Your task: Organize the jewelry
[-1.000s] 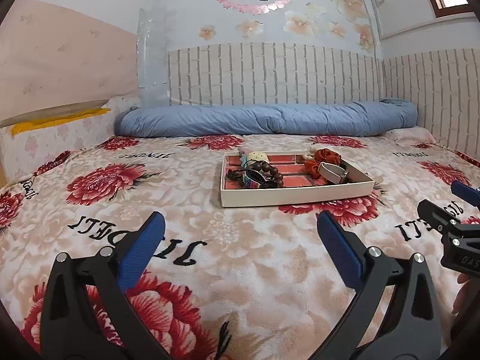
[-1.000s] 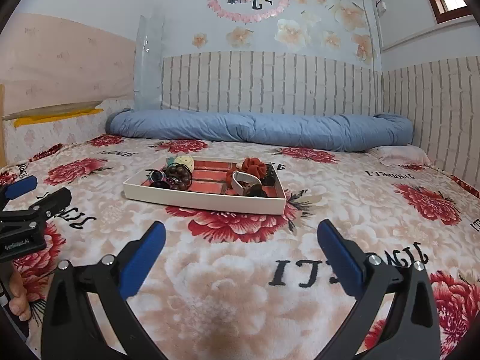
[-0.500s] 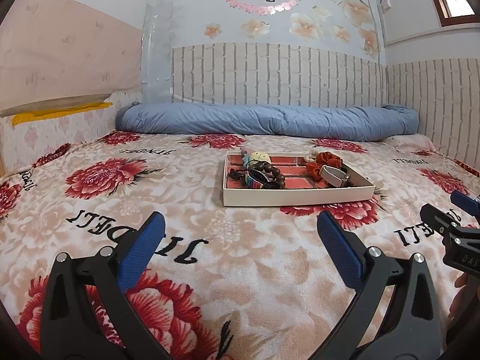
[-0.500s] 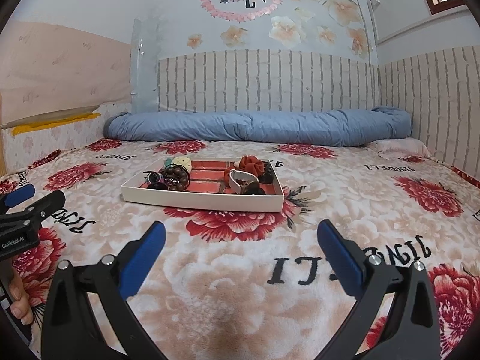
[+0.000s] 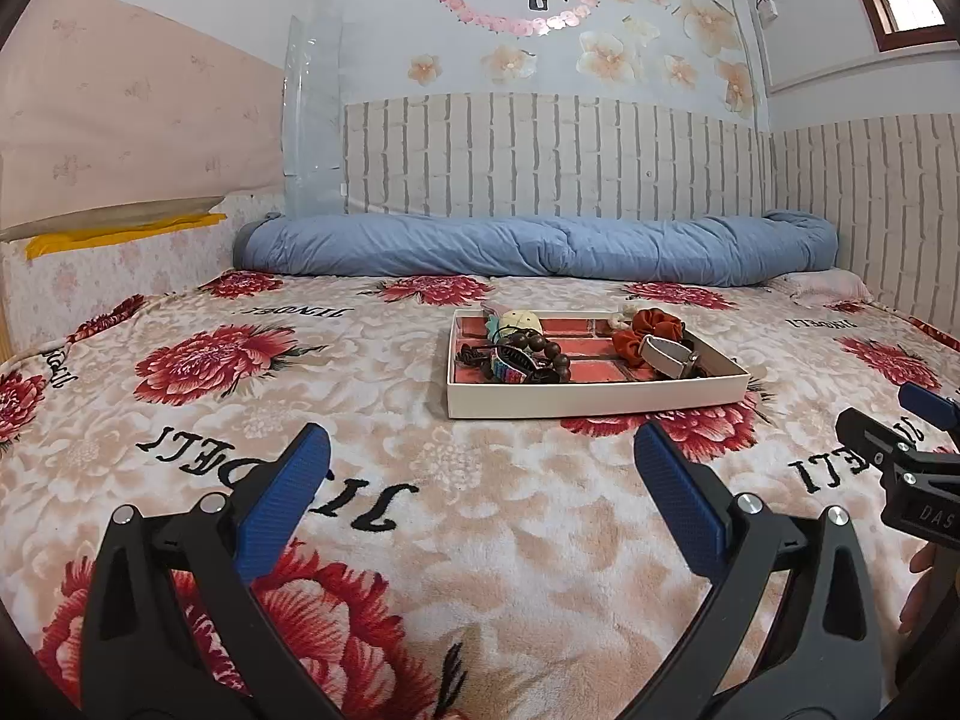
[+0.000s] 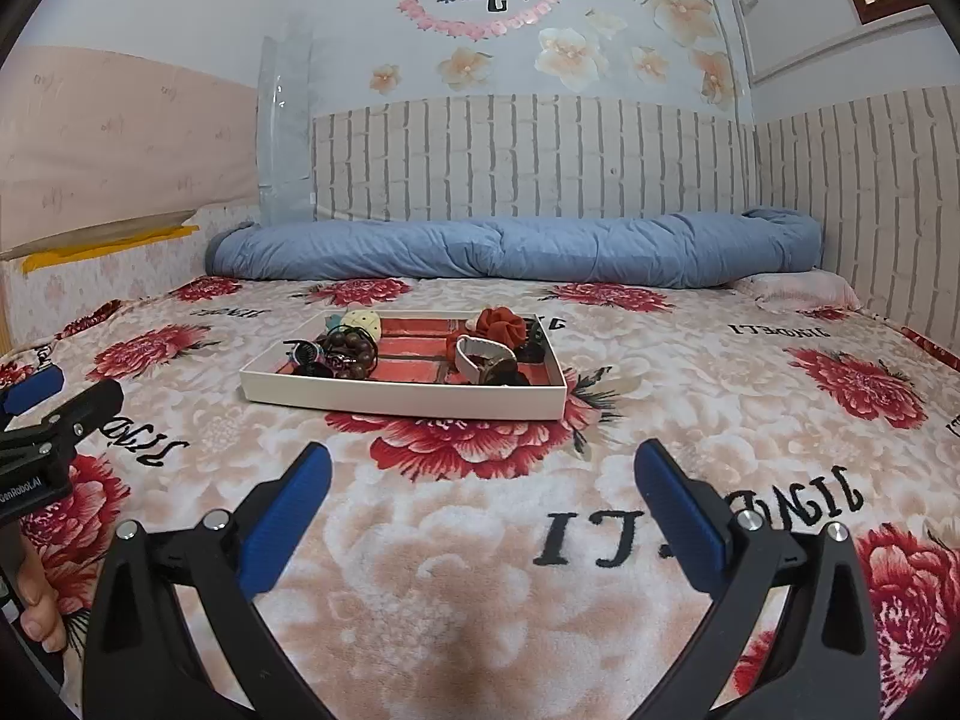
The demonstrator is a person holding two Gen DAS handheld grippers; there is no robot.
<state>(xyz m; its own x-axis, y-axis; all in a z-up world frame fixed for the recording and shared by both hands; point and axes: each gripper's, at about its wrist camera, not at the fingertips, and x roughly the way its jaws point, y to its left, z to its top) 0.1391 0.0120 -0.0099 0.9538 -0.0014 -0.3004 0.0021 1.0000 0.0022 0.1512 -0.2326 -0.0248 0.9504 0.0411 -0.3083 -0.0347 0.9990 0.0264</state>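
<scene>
A shallow white tray (image 5: 597, 402) sits mid-blanket toward the bed's far edge, holding a brown bead bracelet (image 5: 543, 351), a rust scrunchie (image 5: 657, 324) and a pale watch (image 5: 666, 355). The blanket (image 5: 372, 480) reads "JINDELI". The left gripper (image 5: 480, 495) and the right gripper (image 6: 480, 495) gape wide — both empty.
</scene>
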